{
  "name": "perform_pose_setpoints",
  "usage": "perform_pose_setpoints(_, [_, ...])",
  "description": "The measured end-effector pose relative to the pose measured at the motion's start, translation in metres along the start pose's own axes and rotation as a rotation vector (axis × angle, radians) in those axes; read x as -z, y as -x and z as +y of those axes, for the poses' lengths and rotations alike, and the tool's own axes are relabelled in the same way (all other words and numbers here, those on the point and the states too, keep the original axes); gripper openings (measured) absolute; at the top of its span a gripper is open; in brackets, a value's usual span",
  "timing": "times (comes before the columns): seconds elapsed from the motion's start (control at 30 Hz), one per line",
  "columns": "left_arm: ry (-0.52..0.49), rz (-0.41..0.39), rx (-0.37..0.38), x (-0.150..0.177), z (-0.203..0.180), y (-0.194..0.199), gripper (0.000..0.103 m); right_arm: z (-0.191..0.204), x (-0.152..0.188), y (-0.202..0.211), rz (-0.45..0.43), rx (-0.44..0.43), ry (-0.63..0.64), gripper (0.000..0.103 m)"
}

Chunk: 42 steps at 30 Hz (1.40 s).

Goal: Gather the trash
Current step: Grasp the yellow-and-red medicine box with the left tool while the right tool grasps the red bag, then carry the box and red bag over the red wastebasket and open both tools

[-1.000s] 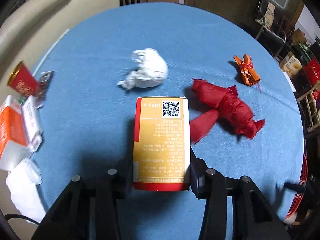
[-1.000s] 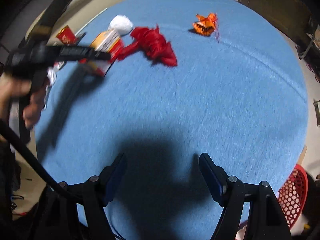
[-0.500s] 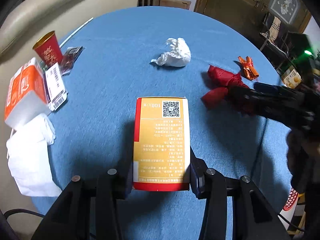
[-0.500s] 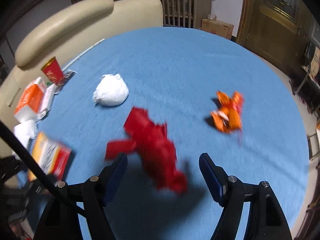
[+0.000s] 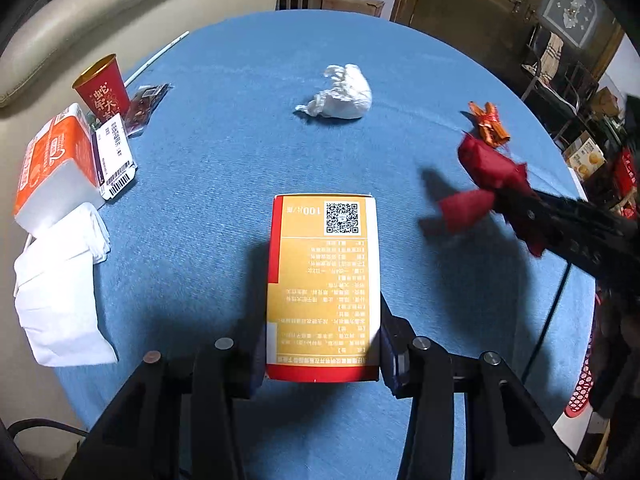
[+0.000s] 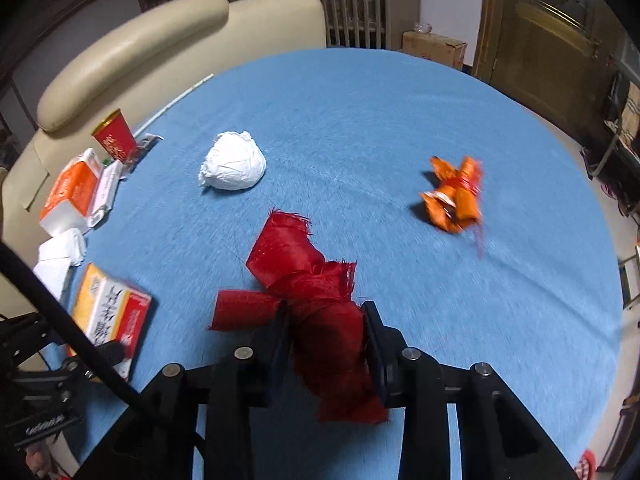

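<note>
My left gripper (image 5: 323, 340) is shut on a yellow and red box (image 5: 323, 280), held upright above the blue table (image 5: 240, 152). In the right wrist view the same box (image 6: 110, 312) shows at the lower left. My right gripper (image 6: 326, 320) is closing on a crumpled red ribbon (image 6: 296, 264), and its pads press the bundle from both sides. From the left wrist view, that ribbon (image 5: 492, 168) and the right gripper (image 5: 506, 200) sit at the right. A white paper wad (image 6: 234, 162) and an orange wrapper (image 6: 454, 196) lie farther back on the cloth.
At the table's left edge stand a red paper cup (image 5: 102, 90), an orange tissue pack (image 5: 52, 160), a labelled packet (image 5: 114, 156) and loose white tissues (image 5: 60, 280). A cream sofa (image 6: 160, 52) is behind. A red basket (image 5: 580, 384) sits on the floor at the right.
My right gripper swung in over the red ribbon and went from wide open to shut on it. The left gripper drew back toward the near edge with the box.
</note>
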<state>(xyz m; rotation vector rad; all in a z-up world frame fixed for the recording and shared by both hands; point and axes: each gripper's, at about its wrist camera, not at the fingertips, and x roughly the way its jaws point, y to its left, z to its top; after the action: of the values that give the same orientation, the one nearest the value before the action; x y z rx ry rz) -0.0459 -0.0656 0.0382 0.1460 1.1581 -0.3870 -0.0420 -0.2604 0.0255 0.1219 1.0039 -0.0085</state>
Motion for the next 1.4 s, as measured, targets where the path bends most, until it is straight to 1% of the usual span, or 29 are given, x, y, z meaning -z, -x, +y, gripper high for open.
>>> perform_pose_setpoints(0.3, [-0.052,-0.029,0.011,0.019,-0.033,0.021,0.047,-0.012,0.054,0.051,-0.049,-0.031,-0.073,0.036])
perform_pose_setpoints(0.43, [-0.082,-0.039,0.019,0.025,-0.051,0.029,0.047,-0.023,0.076,0.07,-0.079,-0.051,-0.137,0.036])
perform_pose_setpoints(0.63, [-0.141,-0.055,0.048,0.036,-0.087,0.038,0.047,-0.05,0.109,0.1,-0.117,-0.047,-0.216,0.036])
perform_pose_setpoints(0.8, [-0.209,-0.054,0.083,0.043,-0.128,0.04,0.047,-0.084,0.139,0.122,-0.144,-0.02,-0.308,0.036])
perform_pose_setpoints(1.03, [-0.323,-0.06,0.145,0.047,-0.189,0.045,0.047,-0.126,0.174,0.152,-0.179,0.037,-0.397,0.036])
perform_pose_setpoints(1.27, [-0.433,-0.068,0.237,0.055,-0.247,0.052,0.047,-0.176,0.214,0.188,-0.21,0.116,-0.499,0.036])
perform_pose_setpoints(1.4, [-0.488,-0.067,0.275,0.061,-0.277,0.054,0.047,-0.201,0.235,0.204,-0.22,0.155,-0.545,0.036])
